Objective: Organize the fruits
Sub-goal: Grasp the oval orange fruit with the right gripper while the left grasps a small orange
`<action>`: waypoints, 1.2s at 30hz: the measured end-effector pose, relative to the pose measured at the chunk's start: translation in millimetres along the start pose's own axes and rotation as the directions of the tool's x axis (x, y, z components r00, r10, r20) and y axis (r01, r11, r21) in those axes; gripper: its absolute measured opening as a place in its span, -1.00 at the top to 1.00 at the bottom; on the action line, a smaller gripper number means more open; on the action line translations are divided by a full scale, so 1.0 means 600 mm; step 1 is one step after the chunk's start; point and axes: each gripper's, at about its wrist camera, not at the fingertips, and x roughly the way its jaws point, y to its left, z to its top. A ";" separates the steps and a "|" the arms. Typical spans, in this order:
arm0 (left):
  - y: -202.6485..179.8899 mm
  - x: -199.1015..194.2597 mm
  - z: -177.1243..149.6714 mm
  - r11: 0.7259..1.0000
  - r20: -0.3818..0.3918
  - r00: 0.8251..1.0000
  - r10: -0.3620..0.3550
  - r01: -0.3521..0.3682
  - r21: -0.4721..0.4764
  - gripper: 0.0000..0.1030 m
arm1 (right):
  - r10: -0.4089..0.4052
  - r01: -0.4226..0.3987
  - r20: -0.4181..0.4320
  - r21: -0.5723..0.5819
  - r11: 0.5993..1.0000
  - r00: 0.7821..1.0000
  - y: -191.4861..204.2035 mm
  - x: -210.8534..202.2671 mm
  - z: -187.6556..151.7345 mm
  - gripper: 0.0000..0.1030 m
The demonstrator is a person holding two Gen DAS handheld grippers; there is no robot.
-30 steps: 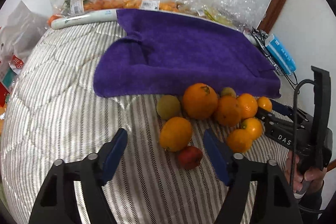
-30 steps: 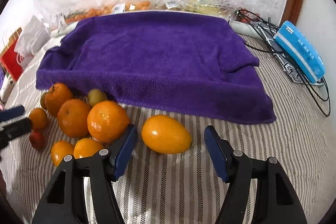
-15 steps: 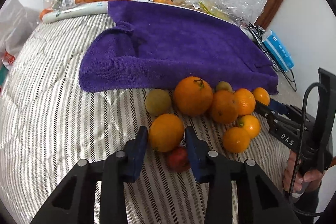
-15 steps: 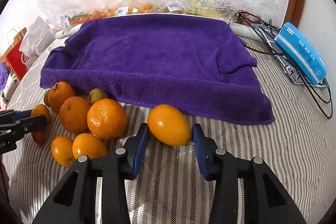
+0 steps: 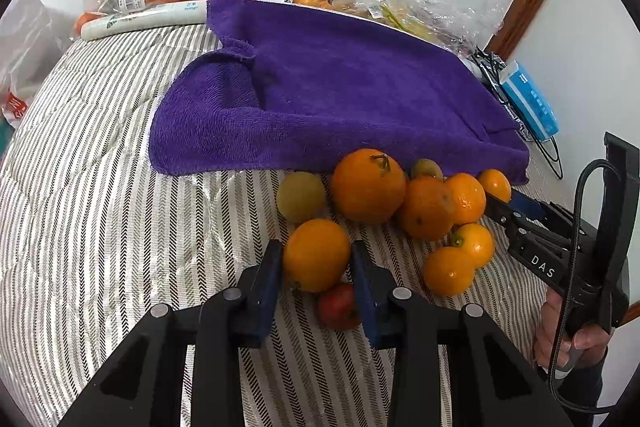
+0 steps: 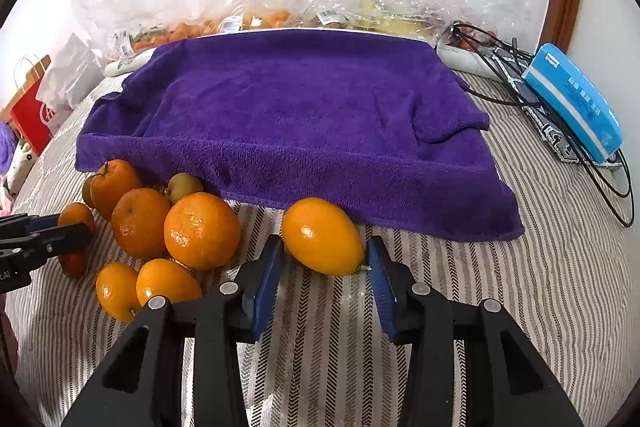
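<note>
Left tongs (image 5: 316, 259) are closing on a round orange (image 5: 317, 254) beside a red fruit (image 5: 338, 307), while right tongs (image 6: 325, 259) pinch an oval orange fruit (image 6: 323, 235) before the purple towel (image 6: 304, 119).

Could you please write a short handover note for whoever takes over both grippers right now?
Left gripper: jaws closing on a round orange at the near edge of the fruit pile.
Right gripper: jaws clamped on an oval orange fruit, apart from the pile, beside the purple towel.
Everything sits on the striped bedcover.
Done: both grasps.
Left: neither fruit looks lifted, the towel is bare, and the pile is unsorted.
</note>
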 end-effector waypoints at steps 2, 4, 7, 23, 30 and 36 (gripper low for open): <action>-0.001 -0.001 -0.001 1.000 0.002 1.000 0.002 -0.002 0.003 0.37 | 0.001 -0.001 0.000 -0.001 1.000 1.000 0.000 0.001 0.001 0.17; -0.003 -0.001 -0.001 1.000 0.004 1.000 0.004 -0.004 0.009 0.37 | 0.005 -0.005 0.003 -0.003 1.000 1.000 0.001 0.003 0.003 0.17; -0.001 -0.002 -0.001 1.000 0.003 1.000 -0.003 0.003 -0.004 0.37 | 0.008 -0.008 0.006 -0.005 1.000 1.000 0.002 0.003 0.003 0.24; 0.002 -0.005 -0.006 0.999 -0.003 1.000 -0.013 0.013 -0.031 0.37 | 0.034 -0.034 0.005 -0.012 0.999 0.999 0.006 0.012 0.012 0.09; 0.006 -0.010 -0.004 0.998 0.006 0.999 -0.039 0.039 -0.048 0.40 | 0.053 -0.052 0.016 -0.014 0.999 0.998 0.007 0.008 0.012 0.34; 0.005 -0.028 -0.004 0.997 0.037 0.998 -0.048 0.050 -0.066 0.46 | 0.079 -0.079 0.041 -0.003 0.997 0.996 0.001 -0.020 0.012 0.36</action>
